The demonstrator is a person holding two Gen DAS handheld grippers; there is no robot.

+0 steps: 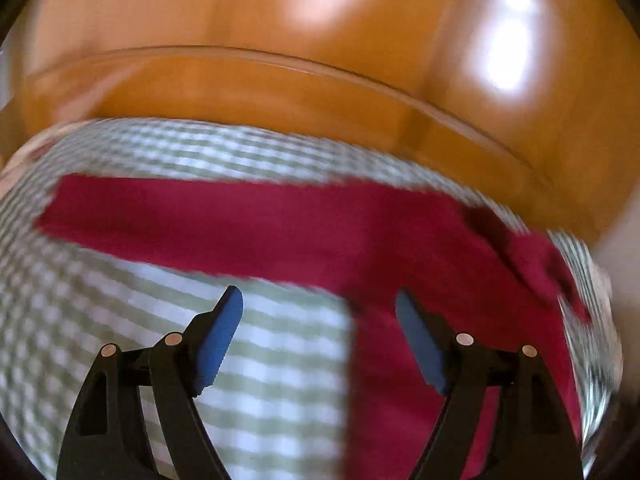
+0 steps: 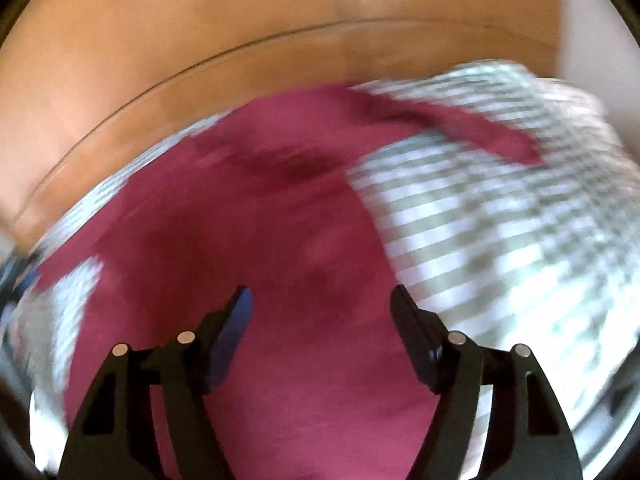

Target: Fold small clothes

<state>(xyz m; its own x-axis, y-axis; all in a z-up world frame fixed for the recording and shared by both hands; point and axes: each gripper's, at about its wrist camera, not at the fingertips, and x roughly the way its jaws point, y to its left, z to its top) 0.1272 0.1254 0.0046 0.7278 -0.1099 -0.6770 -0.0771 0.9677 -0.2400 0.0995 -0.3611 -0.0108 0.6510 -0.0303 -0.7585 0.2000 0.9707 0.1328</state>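
Left wrist: both hand-held grippers (image 1: 319,312) (image 2: 321,310) released over red garment (image 1: 248,224), checked cloth (image 1: 280,360) w/ room.

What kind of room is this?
Probably a room at home: a red garment lies on a checked cloth, with a glossy wooden floor beyond. Which room, I cannot tell.

A green-and-white checked cloth (image 1: 100,300) covered the bench. Beyond it stood glossy orange-brown wooden furniture (image 1: 248,12) with a curved edge, and bright patches of light (image 1: 504,52) glared on the wood.
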